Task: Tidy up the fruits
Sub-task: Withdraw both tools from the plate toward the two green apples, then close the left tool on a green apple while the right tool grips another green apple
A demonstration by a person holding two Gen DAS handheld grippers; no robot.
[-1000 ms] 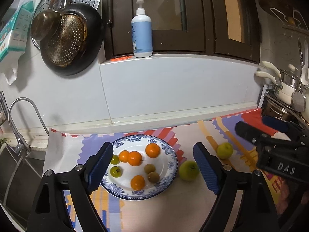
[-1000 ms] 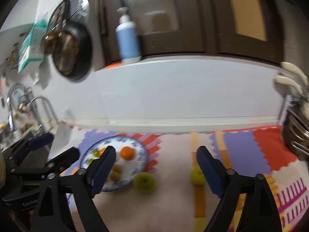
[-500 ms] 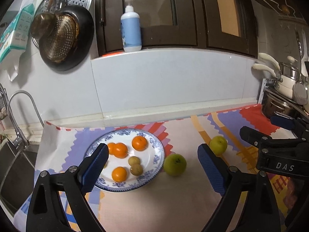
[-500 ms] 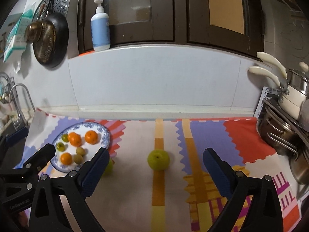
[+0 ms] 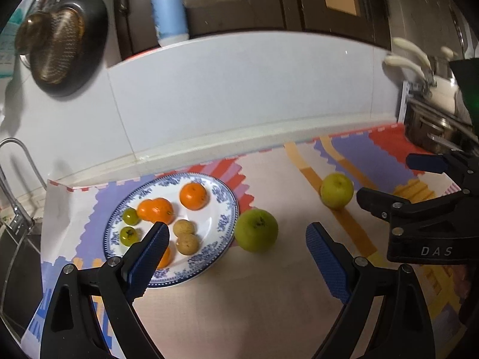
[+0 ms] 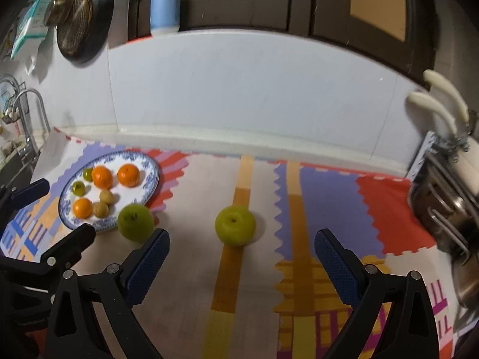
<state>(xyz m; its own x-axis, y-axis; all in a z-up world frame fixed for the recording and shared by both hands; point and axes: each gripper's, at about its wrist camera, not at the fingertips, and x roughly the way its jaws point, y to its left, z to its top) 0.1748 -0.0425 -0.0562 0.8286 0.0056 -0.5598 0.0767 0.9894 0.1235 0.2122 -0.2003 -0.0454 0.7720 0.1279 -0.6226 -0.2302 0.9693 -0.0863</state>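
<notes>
A blue-and-white plate on the patterned mat holds several oranges, small green fruits and small brown fruits. A green apple lies on the mat against the plate's right rim. A second green apple lies further right. My left gripper is open above the first apple. My right gripper is open, just short of the second apple.
A sink and tap lie at the left. Pots on a rack stand at the right. A white tiled wall backs the counter, with a blue soap bottle on the ledge and pans hanging.
Both grippers have come lower and closer to the counter. The left now frames the apple by the plate; the right has centred on the second apple.
</notes>
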